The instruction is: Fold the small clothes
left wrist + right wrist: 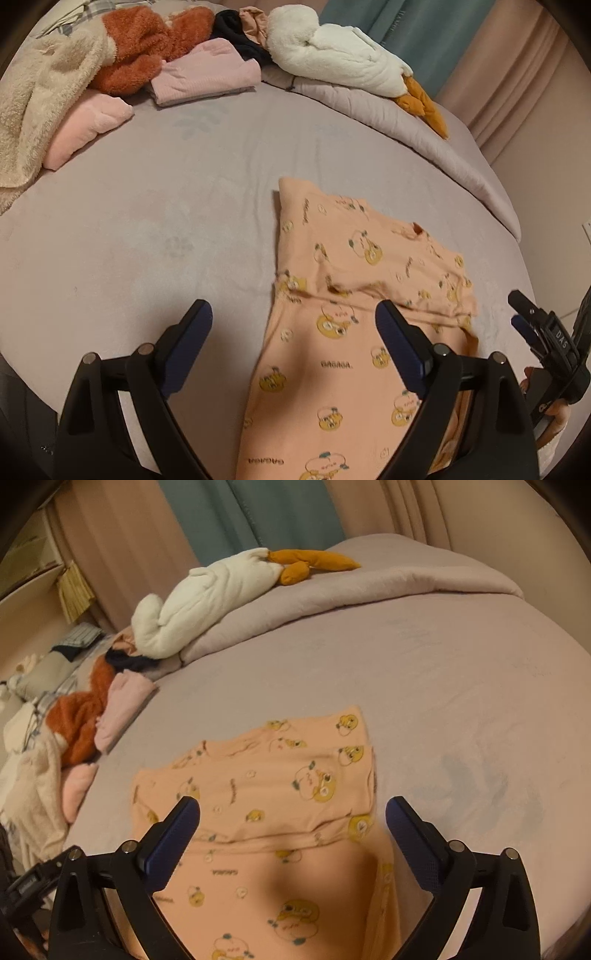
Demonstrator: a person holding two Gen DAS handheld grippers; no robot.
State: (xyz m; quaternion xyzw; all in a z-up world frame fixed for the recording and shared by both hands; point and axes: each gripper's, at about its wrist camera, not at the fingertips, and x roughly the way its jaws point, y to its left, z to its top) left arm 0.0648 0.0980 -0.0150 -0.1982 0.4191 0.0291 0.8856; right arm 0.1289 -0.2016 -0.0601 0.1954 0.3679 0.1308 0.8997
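1. Both my claws are wide open and hold nothing: my left claw (293, 319) and my right claw (293, 814).
2. The peach shirt (354, 295) lies flat on the bed (147, 221), right under them.
3. Its long way runs straight ahead from me, and neither claw looks nearer.
4. The near end is cut off from view.

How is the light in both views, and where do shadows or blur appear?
Left wrist view: dim warm light, fisheye bending at the bed edges, a soft shadow on the orange garment between the open tongs. Right wrist view: same dimness, a blurred dark shadow on the garment between the open tongs.
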